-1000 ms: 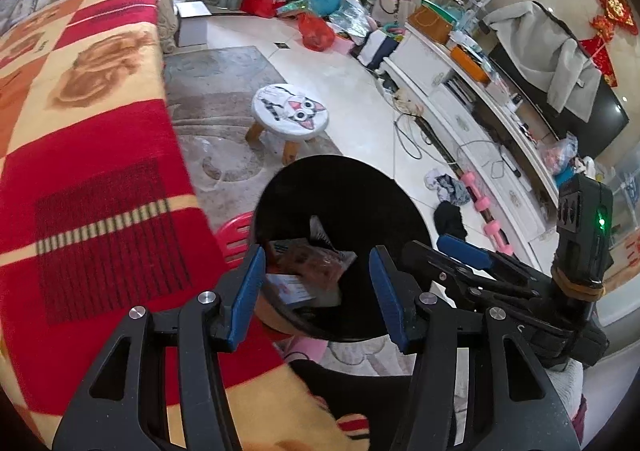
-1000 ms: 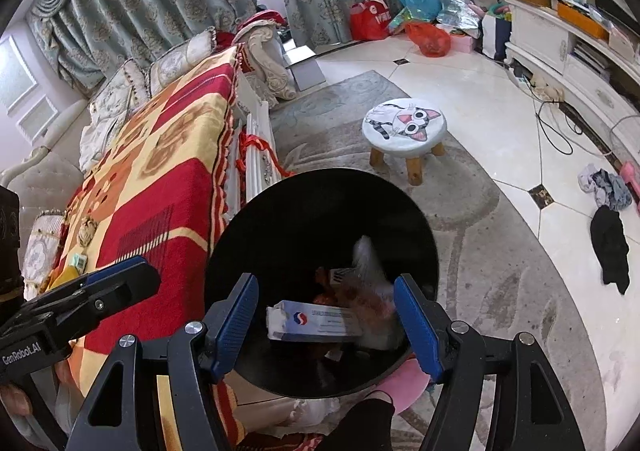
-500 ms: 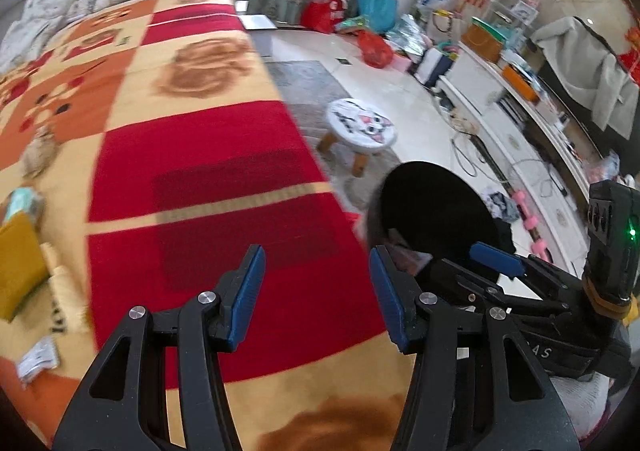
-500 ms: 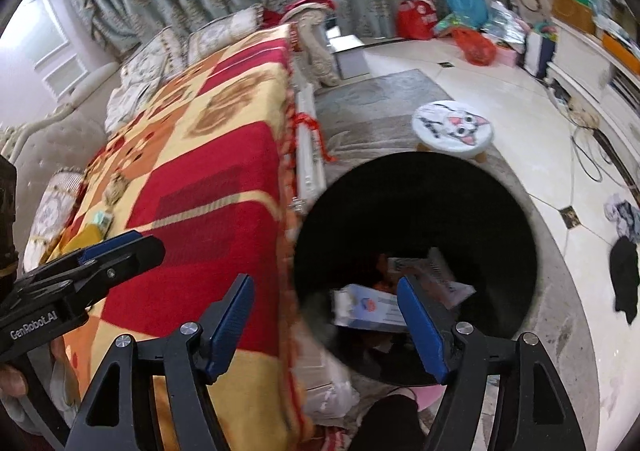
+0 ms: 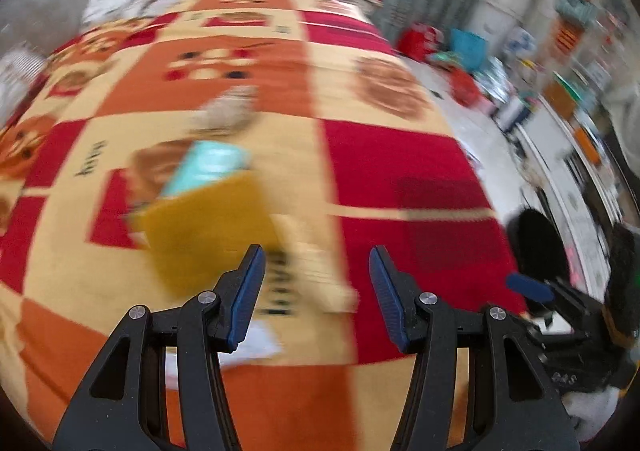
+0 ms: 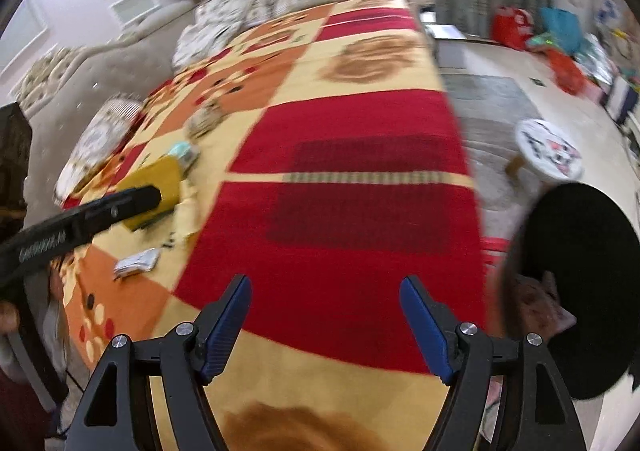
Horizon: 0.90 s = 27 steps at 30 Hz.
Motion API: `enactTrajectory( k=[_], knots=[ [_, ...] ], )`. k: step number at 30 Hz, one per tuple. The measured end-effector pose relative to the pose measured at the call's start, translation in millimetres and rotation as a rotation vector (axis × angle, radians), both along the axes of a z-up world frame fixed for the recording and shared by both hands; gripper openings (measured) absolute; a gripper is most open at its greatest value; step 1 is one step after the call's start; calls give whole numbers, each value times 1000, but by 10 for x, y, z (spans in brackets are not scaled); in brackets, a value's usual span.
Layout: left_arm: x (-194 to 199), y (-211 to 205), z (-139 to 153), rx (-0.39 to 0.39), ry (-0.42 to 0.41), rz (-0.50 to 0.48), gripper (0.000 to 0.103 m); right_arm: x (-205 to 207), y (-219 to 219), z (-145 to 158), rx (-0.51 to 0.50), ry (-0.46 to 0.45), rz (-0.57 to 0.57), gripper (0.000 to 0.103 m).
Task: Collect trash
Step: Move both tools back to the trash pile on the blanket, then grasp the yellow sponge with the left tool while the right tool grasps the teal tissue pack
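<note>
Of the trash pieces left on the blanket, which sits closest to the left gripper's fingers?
The mustard-yellow packet, just ahead-left of the left gripper. The teal pack lies beyond it, the crumpled brownish piece farther still.

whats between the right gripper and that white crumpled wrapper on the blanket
In the right wrist view, only bare blanket lies between the empty, open right gripper and the white wrapper: orange and cream patches, no other object.
</note>
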State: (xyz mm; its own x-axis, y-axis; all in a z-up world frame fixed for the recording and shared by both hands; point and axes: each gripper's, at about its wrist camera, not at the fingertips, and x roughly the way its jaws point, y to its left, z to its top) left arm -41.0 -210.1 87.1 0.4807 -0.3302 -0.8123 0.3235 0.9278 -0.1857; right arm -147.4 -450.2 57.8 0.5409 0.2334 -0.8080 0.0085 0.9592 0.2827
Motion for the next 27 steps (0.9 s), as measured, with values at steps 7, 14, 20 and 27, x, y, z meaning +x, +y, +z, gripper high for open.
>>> enactTrajectory(
  k=[7,14,20,27],
  knots=[
    [337,714,-38,-11,-7,142,53,268,551,4,-12,6,115,75],
    [581,671,-237,-50,65,49,59,472,802,-4,-36,16,162,76],
    [362,494,-339,5,74,-32,48,566,836,-35,-51,29,165,77],
    [208,826,-104,-72,58,-10,26,711,920,29,-45,15,170,77]
  ],
)
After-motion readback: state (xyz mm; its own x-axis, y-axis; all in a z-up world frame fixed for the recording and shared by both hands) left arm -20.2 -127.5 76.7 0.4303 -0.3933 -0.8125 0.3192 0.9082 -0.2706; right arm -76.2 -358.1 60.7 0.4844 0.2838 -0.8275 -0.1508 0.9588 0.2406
